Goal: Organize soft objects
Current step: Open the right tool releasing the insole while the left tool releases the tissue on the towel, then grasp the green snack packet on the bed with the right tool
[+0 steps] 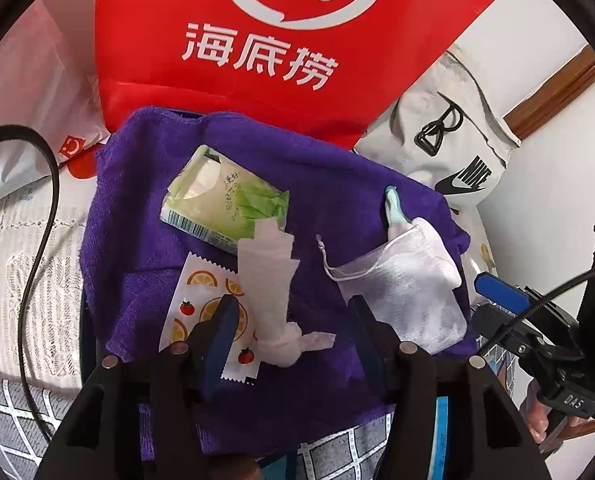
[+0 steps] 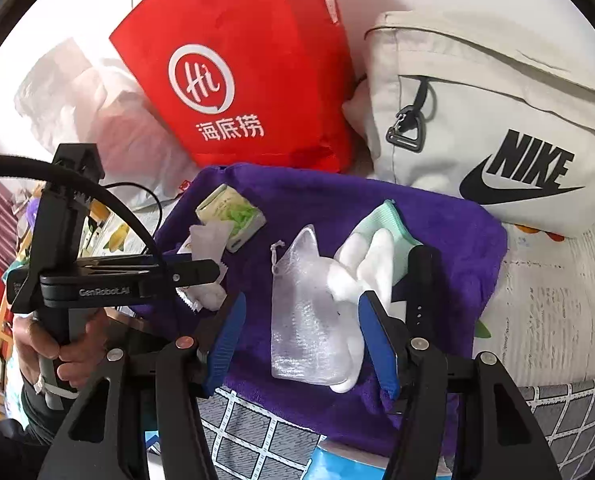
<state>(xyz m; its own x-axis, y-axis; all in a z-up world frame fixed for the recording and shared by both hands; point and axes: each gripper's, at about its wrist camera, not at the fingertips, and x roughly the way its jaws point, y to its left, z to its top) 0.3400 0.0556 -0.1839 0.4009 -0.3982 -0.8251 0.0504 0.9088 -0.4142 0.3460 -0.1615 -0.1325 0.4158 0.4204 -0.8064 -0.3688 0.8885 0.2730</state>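
Observation:
A purple towel (image 1: 145,184) (image 2: 449,216) lies spread on the surface. On it are a green tissue pack (image 1: 225,196) (image 2: 233,214), a fruit-print wrapper (image 1: 195,292), a crumpled white tissue strip (image 1: 269,292) (image 2: 209,240), a white mesh drawstring pouch (image 1: 401,292) (image 2: 309,320) and a white glove with a mint cuff (image 2: 377,256) (image 1: 393,210). My left gripper (image 1: 293,312) is open, its jaws either side of the tissue strip. My right gripper (image 2: 301,312) is open, its jaws either side of the pouch and glove.
A red shopping bag (image 1: 257,40) (image 2: 249,80) and a cream Nike bag (image 1: 457,152) (image 2: 497,120) stand behind the towel. A white plastic bag (image 1: 29,120) lies at left. A black cable (image 1: 45,208) runs down the left side. A printed cloth (image 2: 549,300) covers the surface.

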